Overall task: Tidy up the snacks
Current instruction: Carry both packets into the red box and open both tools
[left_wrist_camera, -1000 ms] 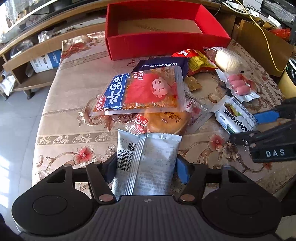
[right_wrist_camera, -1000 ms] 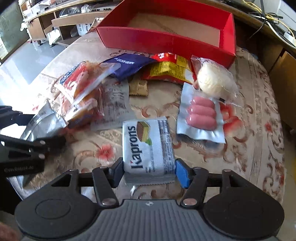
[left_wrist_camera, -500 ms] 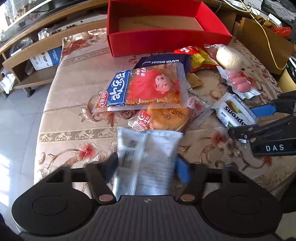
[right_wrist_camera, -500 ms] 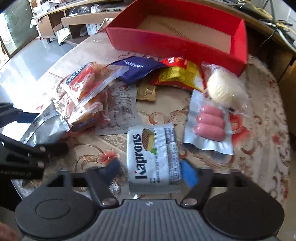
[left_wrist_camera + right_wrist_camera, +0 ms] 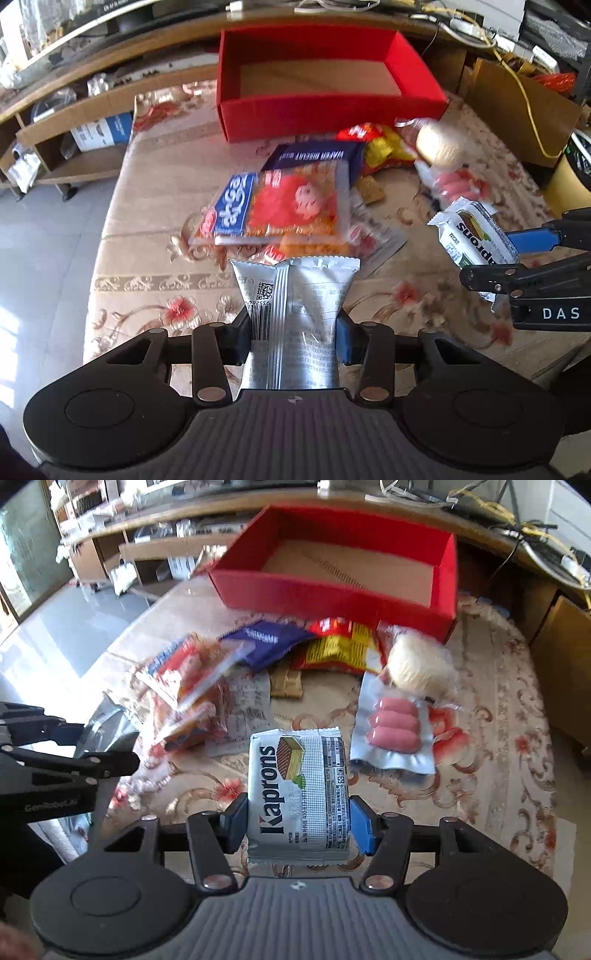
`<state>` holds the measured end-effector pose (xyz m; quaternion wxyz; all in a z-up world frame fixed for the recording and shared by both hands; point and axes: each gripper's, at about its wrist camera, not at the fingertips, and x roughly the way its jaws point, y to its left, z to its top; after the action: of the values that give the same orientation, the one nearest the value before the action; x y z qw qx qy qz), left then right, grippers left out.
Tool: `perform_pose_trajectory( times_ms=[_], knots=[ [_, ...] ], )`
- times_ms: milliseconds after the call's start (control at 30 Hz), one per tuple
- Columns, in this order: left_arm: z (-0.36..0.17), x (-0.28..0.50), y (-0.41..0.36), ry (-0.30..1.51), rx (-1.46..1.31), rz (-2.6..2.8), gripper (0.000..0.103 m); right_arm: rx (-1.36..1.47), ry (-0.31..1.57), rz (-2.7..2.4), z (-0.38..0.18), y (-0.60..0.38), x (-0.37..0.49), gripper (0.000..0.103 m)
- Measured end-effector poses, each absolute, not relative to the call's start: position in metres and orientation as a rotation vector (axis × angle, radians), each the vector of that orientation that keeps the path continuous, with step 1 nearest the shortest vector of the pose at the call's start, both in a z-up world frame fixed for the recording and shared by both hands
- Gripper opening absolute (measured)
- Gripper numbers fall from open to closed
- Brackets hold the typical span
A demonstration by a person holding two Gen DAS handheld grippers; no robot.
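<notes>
My left gripper [image 5: 293,328] is shut on a silver snack packet [image 5: 295,291], barcode side up, its pads pressing both edges, and holds it above the tablecloth. My right gripper [image 5: 299,819] is shut on a white Kaprons wafer pack [image 5: 299,782], also held off the table. In the left wrist view the Kaprons pack [image 5: 469,236] shows at the right, between the right gripper's fingers [image 5: 532,236]. The silver packet [image 5: 107,723] shows at the left of the right wrist view. An open red box [image 5: 325,107] with a bare cardboard floor stands at the back of the table.
Between me and the red box [image 5: 332,594] lies a heap of snacks: a red-and-blue bag [image 5: 280,203], a dark blue wafer bag [image 5: 317,157], a yellow-red bag [image 5: 340,646], a wrapped bun [image 5: 421,664], a sausage pack [image 5: 395,727]. The table [image 5: 147,221] ends at the left over tiled floor.
Both grippers have risen, each lifting its packet off the cloth. The left jaws have closed in on the silver packet, pinching its sides.
</notes>
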<state>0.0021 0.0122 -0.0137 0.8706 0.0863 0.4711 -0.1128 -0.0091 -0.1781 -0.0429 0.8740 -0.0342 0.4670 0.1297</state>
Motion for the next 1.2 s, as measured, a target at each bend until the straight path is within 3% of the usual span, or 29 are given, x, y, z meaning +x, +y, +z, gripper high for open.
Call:
perform_pose_trajectory(
  times_ms=[400,867,1200],
  knots=[
    [0.018,0.052,-0.017,0.868,0.152,-0.274,0.050,0.020,0.879,0.238,-0.009,-0.184,0.017,0.053],
    [0.046,0.163,-0.034,0.757,0.034,-0.235,0.050,0.074,0.776,0.157,0.018,-0.203,0.128,0.053],
    [0.034,0.238,-0.052,0.711,0.051,-0.171,0.051,0.074,0.766,0.108,0.004,-0.223,0.209,0.053]
  ],
)
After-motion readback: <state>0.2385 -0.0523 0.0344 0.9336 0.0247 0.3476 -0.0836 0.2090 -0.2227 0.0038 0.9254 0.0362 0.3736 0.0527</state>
